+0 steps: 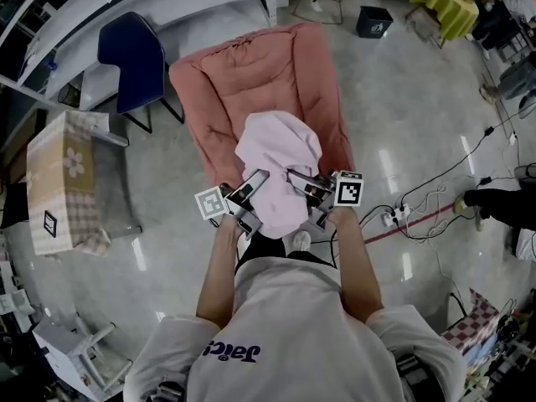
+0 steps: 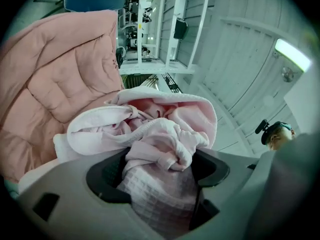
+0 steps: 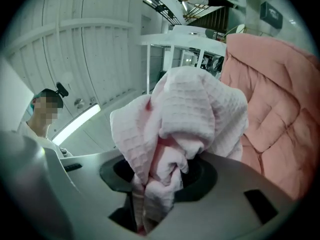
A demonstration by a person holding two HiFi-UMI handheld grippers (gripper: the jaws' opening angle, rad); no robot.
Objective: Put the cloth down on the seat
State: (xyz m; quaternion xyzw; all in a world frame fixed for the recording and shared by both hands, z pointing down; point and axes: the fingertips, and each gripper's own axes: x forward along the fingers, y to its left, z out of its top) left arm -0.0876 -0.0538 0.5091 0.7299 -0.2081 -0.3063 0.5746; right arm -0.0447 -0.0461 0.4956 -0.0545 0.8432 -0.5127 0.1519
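Observation:
A pale pink waffle-weave cloth hangs bunched up between both grippers, just above the front of the padded pink seat. My left gripper grips the cloth's left side and my right gripper its right side. In the left gripper view the cloth fills the gap between the jaws of the left gripper, with the seat behind at left. In the right gripper view a twisted fold of cloth is pinched in the right gripper, and the seat lies at right.
A dark blue chair stands left of the seat. A cardboard box under a checked cover sits further left. Cables and a power strip lie on the floor at right, near a person's shoe. A black bin stands far back.

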